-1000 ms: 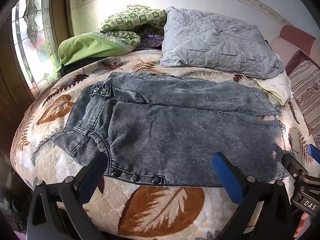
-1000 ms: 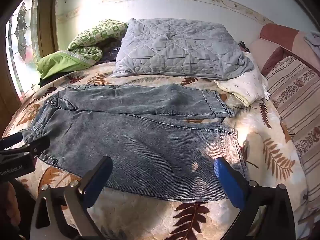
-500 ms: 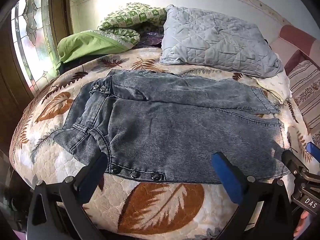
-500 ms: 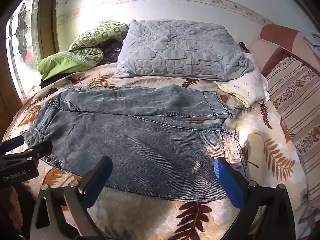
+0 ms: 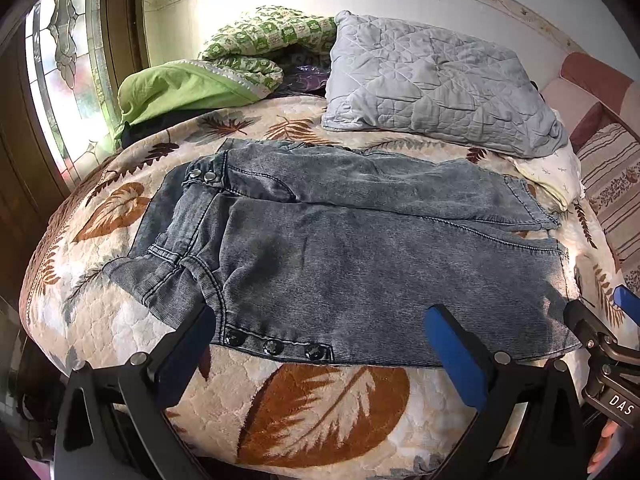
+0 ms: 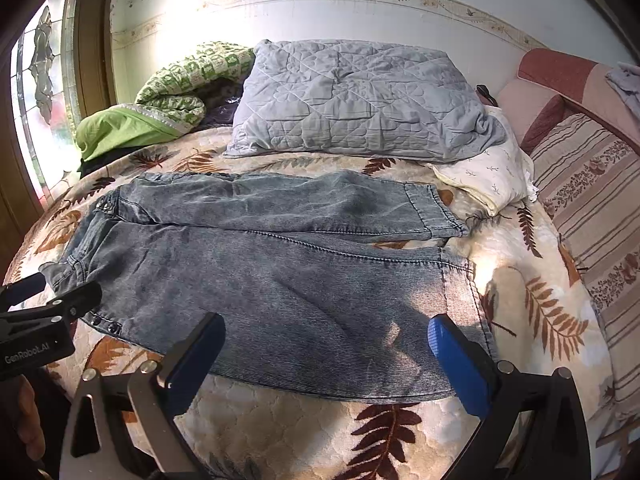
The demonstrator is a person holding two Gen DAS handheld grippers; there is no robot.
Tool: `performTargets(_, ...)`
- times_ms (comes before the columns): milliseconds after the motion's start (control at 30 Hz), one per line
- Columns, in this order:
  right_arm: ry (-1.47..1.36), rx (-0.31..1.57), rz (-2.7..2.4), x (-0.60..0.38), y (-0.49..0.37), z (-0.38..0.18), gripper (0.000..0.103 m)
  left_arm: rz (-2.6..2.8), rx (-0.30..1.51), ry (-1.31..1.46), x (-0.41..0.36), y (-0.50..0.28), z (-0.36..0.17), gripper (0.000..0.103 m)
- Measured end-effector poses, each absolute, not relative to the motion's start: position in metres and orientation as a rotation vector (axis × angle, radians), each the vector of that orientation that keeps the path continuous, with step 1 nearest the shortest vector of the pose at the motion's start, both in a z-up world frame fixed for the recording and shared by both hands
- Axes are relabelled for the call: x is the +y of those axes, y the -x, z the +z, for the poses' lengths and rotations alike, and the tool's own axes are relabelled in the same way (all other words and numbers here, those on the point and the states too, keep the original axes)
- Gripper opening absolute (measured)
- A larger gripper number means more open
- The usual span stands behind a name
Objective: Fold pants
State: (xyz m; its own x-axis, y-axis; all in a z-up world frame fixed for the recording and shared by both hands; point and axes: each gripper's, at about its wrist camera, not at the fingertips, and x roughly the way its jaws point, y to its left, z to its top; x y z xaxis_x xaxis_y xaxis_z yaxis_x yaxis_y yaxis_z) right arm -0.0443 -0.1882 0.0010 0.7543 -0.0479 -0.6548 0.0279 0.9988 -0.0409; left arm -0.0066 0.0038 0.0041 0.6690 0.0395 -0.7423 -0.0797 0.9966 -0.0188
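On the leaf-patterned quilted bedspread (image 5: 320,412) the grey acid-washed denim pants (image 5: 340,256) lay spread flat, waistband to my left and cuffs to my right, both legs side by side; I held my left gripper (image 5: 320,344) with its blue-padded fingers wide apart over the near hem by the three metal snap buttons (image 5: 272,346), clamped on nothing; my right gripper (image 6: 324,344) stood likewise spread and empty above the near leg. I judged the risks plain: the denim looked heavy and ribbed, so a pinch might take only the top layer and leave the lower one behind; the soft puffy quilt could be caught with it; the waistband corner, already rumpled and curled, might fold crooked; the far leg lay close to the grey quilted pillow (image 6: 352,100), which a careless sweep could drag.
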Motion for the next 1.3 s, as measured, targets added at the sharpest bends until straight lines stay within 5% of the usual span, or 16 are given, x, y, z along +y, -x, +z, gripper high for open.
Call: performTargets(1300, -0.053, 0.758, -0.035, -0.207, 0.047, -0.004, 0.102, 0.104, 0.880, 0.132, 0.042, 0.004, -0.010, 0.103)
